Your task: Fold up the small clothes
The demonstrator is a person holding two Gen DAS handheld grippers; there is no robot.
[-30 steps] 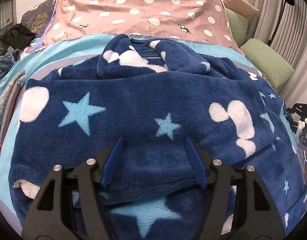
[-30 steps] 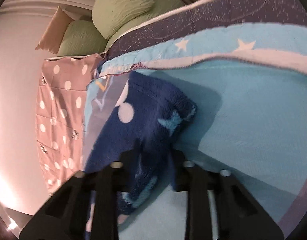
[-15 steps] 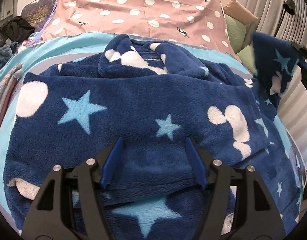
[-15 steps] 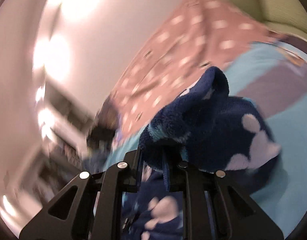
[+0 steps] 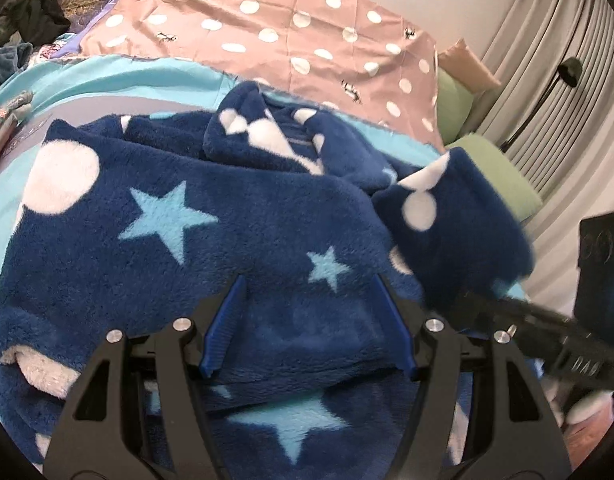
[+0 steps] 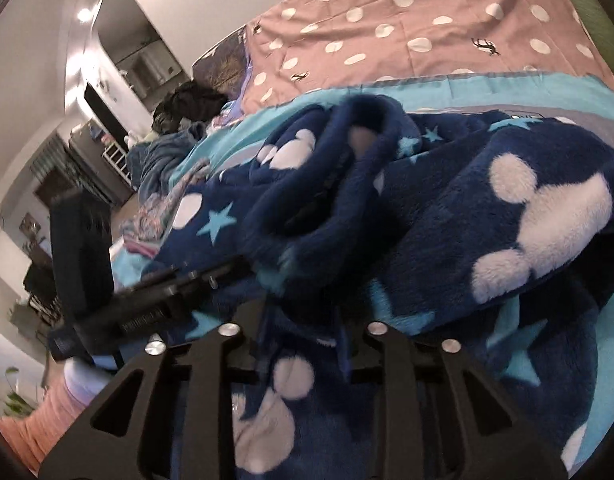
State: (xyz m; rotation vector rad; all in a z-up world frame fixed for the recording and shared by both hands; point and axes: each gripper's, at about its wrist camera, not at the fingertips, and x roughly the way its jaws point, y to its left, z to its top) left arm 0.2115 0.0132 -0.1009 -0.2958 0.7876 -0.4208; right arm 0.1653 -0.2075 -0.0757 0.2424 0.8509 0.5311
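Right gripper [image 6: 303, 320] is seen clamped on a sleeve [image 5: 455, 216] of the navy fleece garment [image 5: 179, 248], the fabric pinched between its closed jaws and carried over the garment's body. Left gripper [image 5: 307, 320] is held open above the garment's lower hem, its blue fingers [image 5: 223, 320] spread apart with fleece lying between them but nothing pinched. The garment, patterned with pale stars and white mouse heads, is spread across the turquoise bed cover [image 5: 107, 76], with its hood bunched at the far side, near the pink dotted sheet [image 5: 307, 24]. A green pillow [image 5: 503, 172] is visible beyond the garment's right edge, and a dark heap of clothing [image 5: 35, 12] lies well apart, past its far left corner.

The step in hand is judged to be the folding-in of the right sleeve across the torso. For the next move, the sleeve would need to be laid flat on the garment's middle and let go, with care that the thick pile is not dragged out of line; the hem beneath the left gripper could then be gripped for the upward fold.
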